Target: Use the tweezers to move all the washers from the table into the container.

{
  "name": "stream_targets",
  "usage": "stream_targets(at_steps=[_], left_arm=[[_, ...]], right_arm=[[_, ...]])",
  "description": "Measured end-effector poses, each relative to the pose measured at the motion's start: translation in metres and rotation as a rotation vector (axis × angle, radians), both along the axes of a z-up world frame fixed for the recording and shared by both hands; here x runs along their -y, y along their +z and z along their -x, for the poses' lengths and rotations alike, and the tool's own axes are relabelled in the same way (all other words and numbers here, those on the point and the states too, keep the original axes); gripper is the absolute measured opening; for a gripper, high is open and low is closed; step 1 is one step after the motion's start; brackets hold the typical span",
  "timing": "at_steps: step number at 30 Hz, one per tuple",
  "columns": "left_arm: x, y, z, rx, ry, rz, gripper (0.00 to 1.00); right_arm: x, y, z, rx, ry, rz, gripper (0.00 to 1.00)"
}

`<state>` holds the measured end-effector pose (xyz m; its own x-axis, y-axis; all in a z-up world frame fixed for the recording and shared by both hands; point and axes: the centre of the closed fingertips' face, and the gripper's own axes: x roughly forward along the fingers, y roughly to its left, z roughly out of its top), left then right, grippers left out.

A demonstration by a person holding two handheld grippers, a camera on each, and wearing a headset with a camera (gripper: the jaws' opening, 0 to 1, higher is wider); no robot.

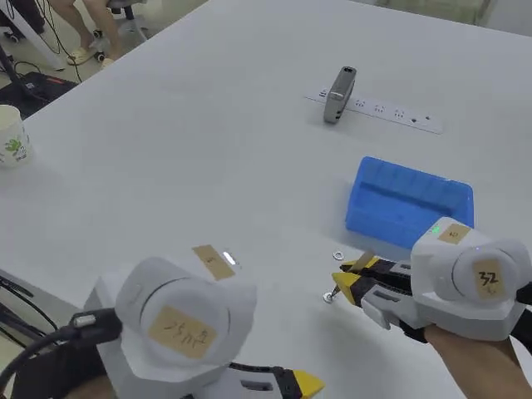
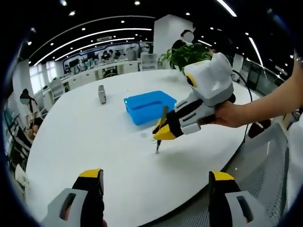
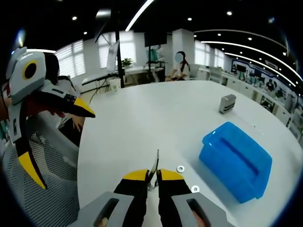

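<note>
Nearest: left gripper (image 2: 156, 174), jaws spread wide, nothing held; handwriting on its tan tape label not fully legible. Further right: right gripper (image 3: 154, 176), jaws clenched on the tweezers (image 3: 155, 163); its tape label is read as "32". The tweezers' tip is held low over the table (image 1: 208, 150); contact cannot be told. Two washers are counted, both on the table and outside the container (image 3: 234, 161); first washer (image 3: 180, 168) just right of the tweezers, second washer (image 3: 194, 189) beside the right jaw. The one blue container stands just beyond. Farther off: one power strip (image 1: 391, 110) with one grey device (image 1: 339, 94) on it; one paper cup (image 1: 12, 140) far left, well apart.
</note>
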<state>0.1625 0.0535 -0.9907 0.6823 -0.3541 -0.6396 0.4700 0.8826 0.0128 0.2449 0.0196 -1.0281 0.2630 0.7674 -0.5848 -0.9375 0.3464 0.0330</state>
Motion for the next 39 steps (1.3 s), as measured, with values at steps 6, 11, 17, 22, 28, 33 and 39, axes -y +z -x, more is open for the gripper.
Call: stream_targets(at_steps=[6,11,17,22,28,33,39], left_arm=[[0.001,0.005,-0.016,0.070,-0.034,0.002,0.95],[0.002,0.001,-0.014,0.084,-0.036,0.003,0.97],[0.005,0.003,-0.017,0.116,-0.046,0.021,0.98],[0.005,0.004,-0.017,0.124,-0.041,0.017,0.97],[0.006,0.003,-0.016,0.128,-0.052,-0.005,0.98],[0.004,0.003,-0.017,0.131,-0.044,-0.009,0.98],[0.003,0.003,-0.018,0.130,-0.041,-0.016,0.98]], right_arm=[[-0.001,0.000,-0.002,-0.008,-0.009,-0.002,0.03],[0.000,-0.001,-0.001,-0.017,-0.017,0.002,0.02],[0.001,0.001,-0.002,-0.036,-0.032,-0.002,0.02],[0.005,0.016,-0.007,-0.053,-0.058,-0.036,0.02],[0.013,0.041,-0.022,-0.053,-0.108,-0.075,0.01],[0.022,0.057,-0.039,-0.055,-0.161,-0.098,0.01],[0.027,0.073,-0.062,-0.017,-0.211,-0.122,0.01]])
